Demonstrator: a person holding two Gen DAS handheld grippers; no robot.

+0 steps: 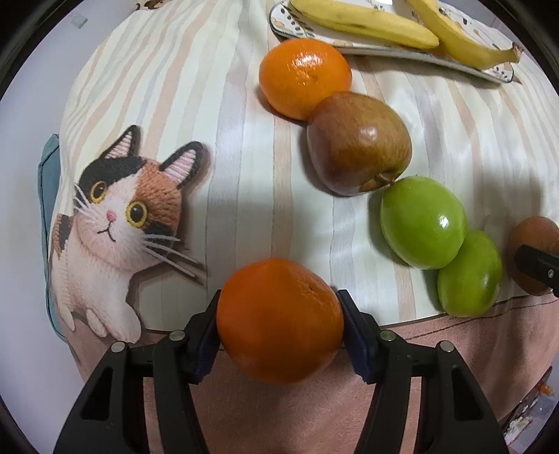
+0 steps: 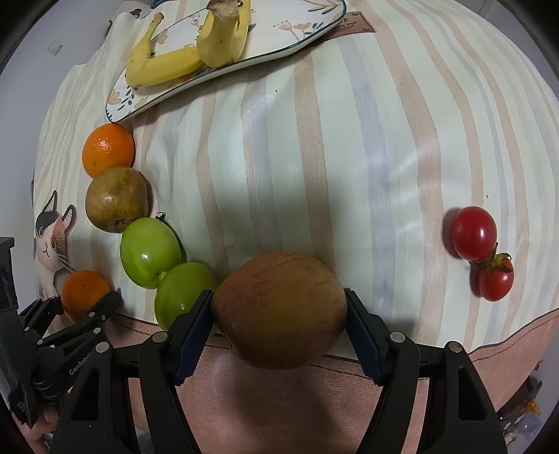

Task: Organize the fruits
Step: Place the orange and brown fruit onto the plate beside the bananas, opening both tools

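Low in each wrist view, the left gripper (image 1: 279,326) is clamped on an orange (image 1: 279,321), the right gripper (image 2: 279,309) on a brownish apple (image 2: 279,309). The bananas (image 1: 367,21) are cut off at the top edge.

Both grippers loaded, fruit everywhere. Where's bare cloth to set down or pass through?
Widest free patch: striped cloth between the fruit row and the two tomatoes, below the banana plate. Second: between the cat print and the row. Crowded: the touching line of orange, brown apple and two green fruits, close by the right gripper and its apple.
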